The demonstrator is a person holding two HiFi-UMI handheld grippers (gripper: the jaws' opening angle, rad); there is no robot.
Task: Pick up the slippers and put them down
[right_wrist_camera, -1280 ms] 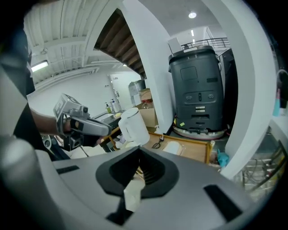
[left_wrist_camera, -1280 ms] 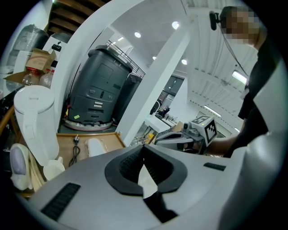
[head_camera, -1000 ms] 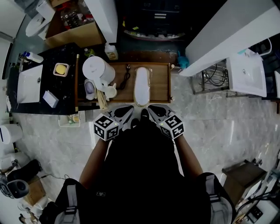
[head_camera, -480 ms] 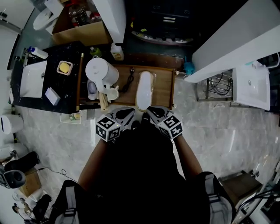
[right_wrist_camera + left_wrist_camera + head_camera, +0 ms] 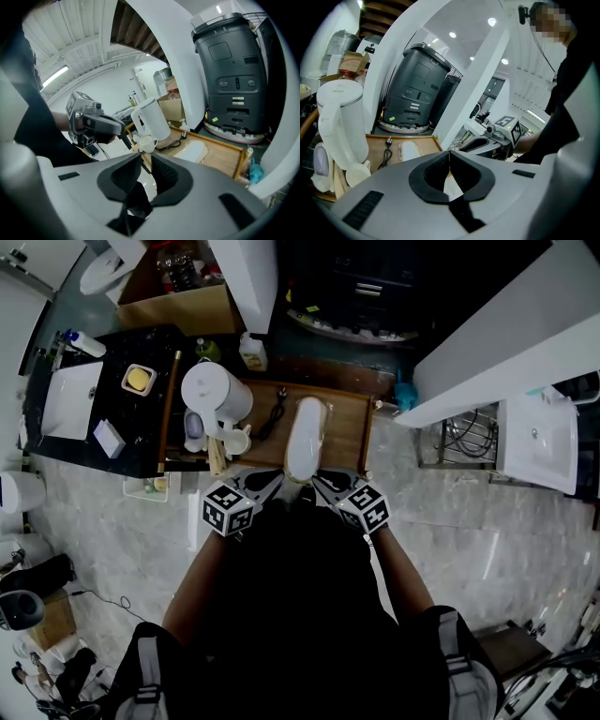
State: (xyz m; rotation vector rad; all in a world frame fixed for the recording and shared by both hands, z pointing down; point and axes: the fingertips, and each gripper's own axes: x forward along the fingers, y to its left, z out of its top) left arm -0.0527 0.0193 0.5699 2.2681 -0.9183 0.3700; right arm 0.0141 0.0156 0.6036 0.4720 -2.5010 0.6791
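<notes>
The person's dark torso (image 5: 300, 615) fills the lower middle of the head view. It covers the floor under it and the rear of both grippers, whose dark fingers are hard to tell from the clothing there. Two white beams (image 5: 506, 324) cross the upper corners, both cut off by the frame. One grey machine (image 5: 417, 91) stands well beyond the fingers, partly hidden behind the beams in both gripper views. One black counter (image 5: 150, 442) lies left of the left fingers, with one white basin (image 5: 70, 399) set in it; the small items on it are too small to name. One wooden tray (image 5: 347, 423) sits just ahead of both pairs of fingers. On it one white kettle (image 5: 214, 390) stands ahead and left of the left fingers. One white slipper (image 5: 305, 432) lies lengthwise on the tray, its near end just ahead of the gap between the two grippers; whether a second lies beneath it I cannot tell. The left gripper (image 5: 449, 154) has its fingers clenched tip to tip, with nothing in them. The right gripper (image 5: 146, 159) has its fingers a little apart; they have just been opening, and nothing is between them. One mug (image 5: 236, 439) stands at the kettle's foot, and one black cable (image 5: 275, 413) lies between the kettle and the slipper.
</notes>
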